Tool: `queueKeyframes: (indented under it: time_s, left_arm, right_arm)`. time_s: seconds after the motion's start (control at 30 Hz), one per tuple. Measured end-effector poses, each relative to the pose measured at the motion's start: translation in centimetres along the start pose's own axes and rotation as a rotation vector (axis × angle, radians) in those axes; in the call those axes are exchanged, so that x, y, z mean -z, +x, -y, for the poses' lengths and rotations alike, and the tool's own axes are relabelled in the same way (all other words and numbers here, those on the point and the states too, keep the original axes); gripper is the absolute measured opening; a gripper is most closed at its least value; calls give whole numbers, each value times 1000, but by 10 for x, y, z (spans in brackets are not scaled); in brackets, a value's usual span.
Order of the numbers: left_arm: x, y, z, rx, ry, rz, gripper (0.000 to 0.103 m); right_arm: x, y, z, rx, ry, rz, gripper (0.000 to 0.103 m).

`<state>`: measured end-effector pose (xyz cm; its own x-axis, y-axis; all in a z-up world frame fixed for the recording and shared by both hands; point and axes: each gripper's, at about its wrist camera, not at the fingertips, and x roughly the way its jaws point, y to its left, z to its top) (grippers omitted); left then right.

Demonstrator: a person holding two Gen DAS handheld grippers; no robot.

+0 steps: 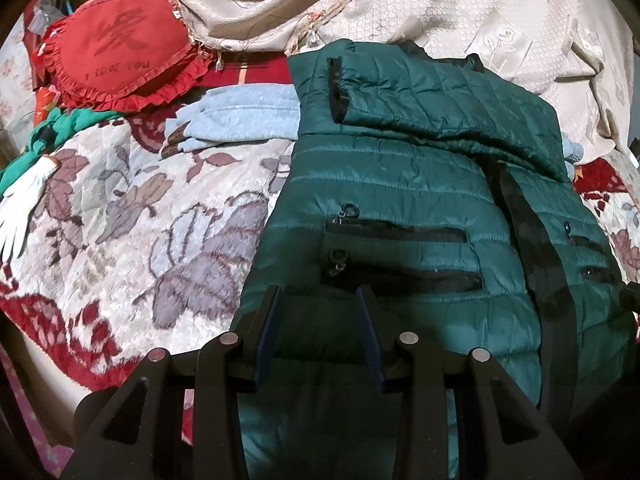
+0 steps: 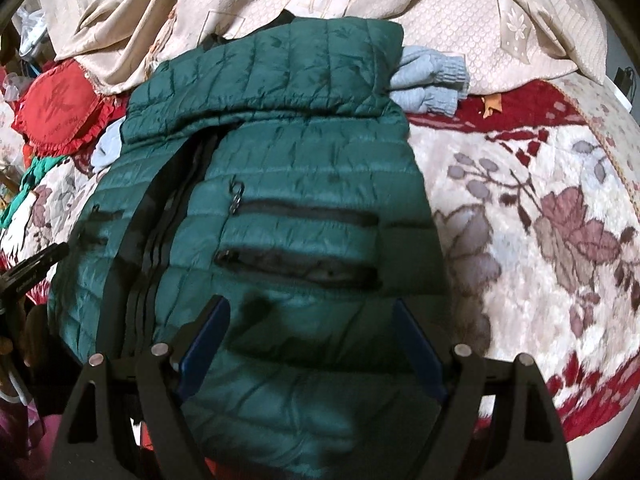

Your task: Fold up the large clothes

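A dark green quilted puffer jacket [image 1: 420, 200] lies front-up on the flowered bed blanket, with both sleeves folded across its upper part and its black zip pockets showing. It also shows in the right wrist view [image 2: 288, 184]. My left gripper [image 1: 320, 300] is open and empty, hovering over the jacket's lower left hem. My right gripper [image 2: 308, 312] is open wide and empty, above the jacket's lower right part. The left gripper's edge [image 2: 36, 268] shows at the left side of the right wrist view.
The white, red and mauve flowered blanket [image 1: 140, 240] covers the bed. A light blue sweater [image 1: 240, 120] lies under the jacket's top. A red heart-shaped cushion [image 1: 120, 60], a beige bedspread [image 1: 440, 8], a green cloth and a white glove [image 1: 20, 208] lie around.
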<state>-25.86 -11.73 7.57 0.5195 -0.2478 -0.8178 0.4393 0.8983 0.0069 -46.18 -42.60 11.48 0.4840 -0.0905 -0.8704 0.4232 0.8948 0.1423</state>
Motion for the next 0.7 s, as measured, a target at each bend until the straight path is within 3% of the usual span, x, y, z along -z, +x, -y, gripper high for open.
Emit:
queueKeyframes:
  time_s: [0.47, 0.7]
  left_arm:
    - [17, -10, -11, 1, -10, -18, 20]
    - [26, -7, -37, 96, -97, -57, 20]
  right_arm:
    - [22, -4, -10, -10, -24, -21, 87]
    - [35, -5, -6, -6, -13, -36, 88]
